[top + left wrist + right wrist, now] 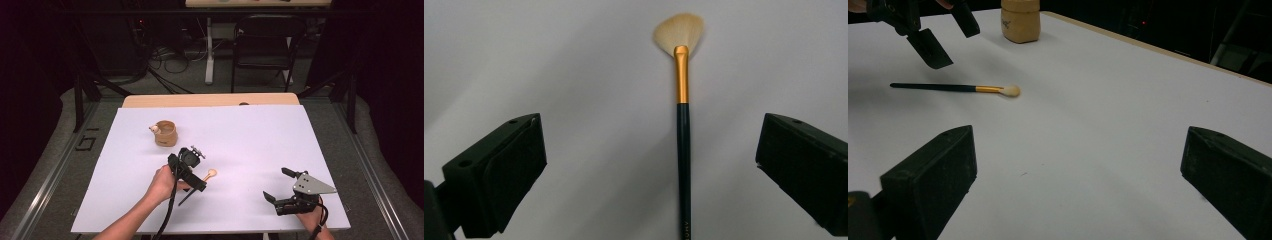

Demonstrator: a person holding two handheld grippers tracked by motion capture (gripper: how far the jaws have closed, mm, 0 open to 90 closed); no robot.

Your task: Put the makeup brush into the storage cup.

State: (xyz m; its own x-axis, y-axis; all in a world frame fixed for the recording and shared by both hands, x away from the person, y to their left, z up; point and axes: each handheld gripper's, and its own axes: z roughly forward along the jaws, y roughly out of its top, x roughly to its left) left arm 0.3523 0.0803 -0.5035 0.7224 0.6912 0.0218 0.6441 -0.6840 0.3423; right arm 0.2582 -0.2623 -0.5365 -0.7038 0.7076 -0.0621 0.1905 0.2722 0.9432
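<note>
— Left claw (192, 170) hangs over the makeup brush (197, 184), jaws spread wide with the handle lying between them, untouched.

— What's the brush like?

— Slim dark handle (683, 150), a shiny gold ferrule (681, 75), and a soft pale fan of bristles (679, 31). It lies flat on the table (250, 130), whose cover is smooth, matte white.

— And the right claw (280, 185)?

— Also spread apart, gripping nothing, low over the table near its front right corner, well apart from the brush.

— Anything else nearby?

— A round wooden cup (165, 133) stands upright farther back on the left. Bare white surface lies between the two claws and runs out to the tan strip at the far edge.
</note>
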